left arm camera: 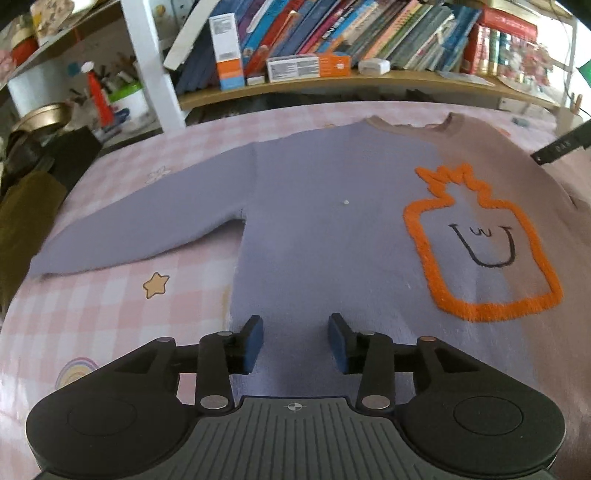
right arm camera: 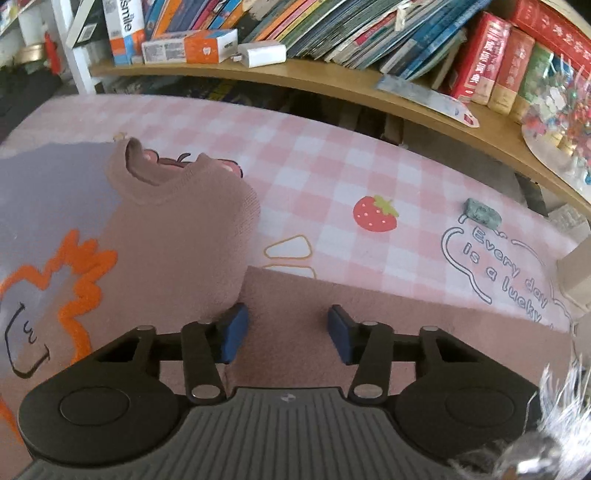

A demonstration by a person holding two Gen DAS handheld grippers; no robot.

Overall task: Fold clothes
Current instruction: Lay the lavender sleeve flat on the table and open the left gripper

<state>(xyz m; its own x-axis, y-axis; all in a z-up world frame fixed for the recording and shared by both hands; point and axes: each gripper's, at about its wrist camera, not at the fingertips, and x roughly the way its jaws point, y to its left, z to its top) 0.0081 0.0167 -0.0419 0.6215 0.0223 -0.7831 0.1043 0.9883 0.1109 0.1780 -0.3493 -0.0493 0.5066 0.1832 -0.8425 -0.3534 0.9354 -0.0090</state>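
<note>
Now the sweater [left arm camera: 332, 229], half lilac and half brown, lies flat on the pink checked cloth [right arm camera: 332, 155], its neck toward twelve o'clock. Both claws have their blue pads apart with nothing pinched: the left gripper [left arm camera: 295, 341] over the lilac hem, the right gripper [right arm camera: 284, 334] over the brown sleeve. At three o'clock the cloth reads "Every day is a lucky" [right arm camera: 506, 269]; a box [right arm camera: 123, 29] at eleven o'clock says "smile"
</note>
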